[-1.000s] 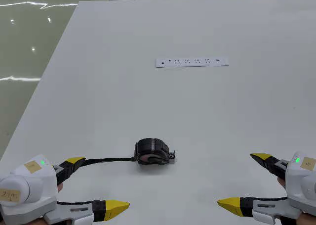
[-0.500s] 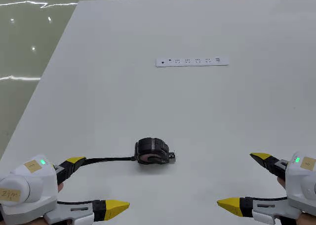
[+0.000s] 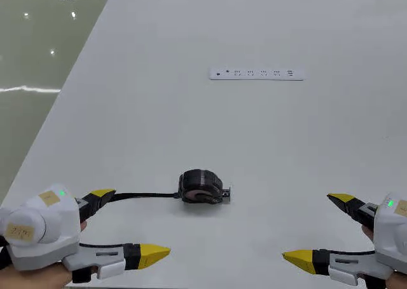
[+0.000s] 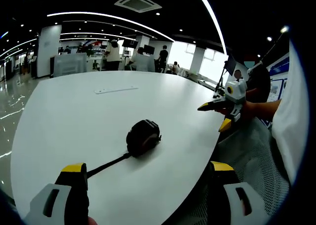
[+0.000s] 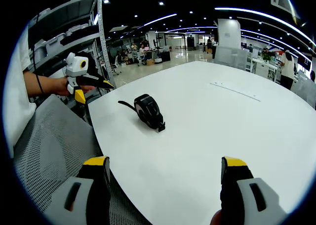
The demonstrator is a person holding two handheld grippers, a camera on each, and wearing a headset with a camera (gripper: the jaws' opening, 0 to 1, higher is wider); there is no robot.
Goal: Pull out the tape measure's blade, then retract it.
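- A black tape measure [image 3: 202, 187] lies on a white worktop [image 3: 191, 111], its blade wound in, the small hook [image 3: 224, 192] sitting at the case's mouth.
- The left claw [image 3: 135, 222] hangs to the near left of the tape measure, its yellow-tipped jaws spread wide and holding nothing.
- The right claw [image 3: 311, 227] hangs to the near right of the tape measure, farther from it than the left one, jaws likewise spread wide and empty.
- A black strap [image 3: 143, 195] runs from the tape measure's left side across the worktop to just beside the tip of the left claw's far jaw; whether the two touch cannot be told.
- A white power strip [image 3: 256, 73] lies flat well beyond the tape measure.
- In both gripper views the tape measure sits ahead of each claw's parted jaws, apart from them.
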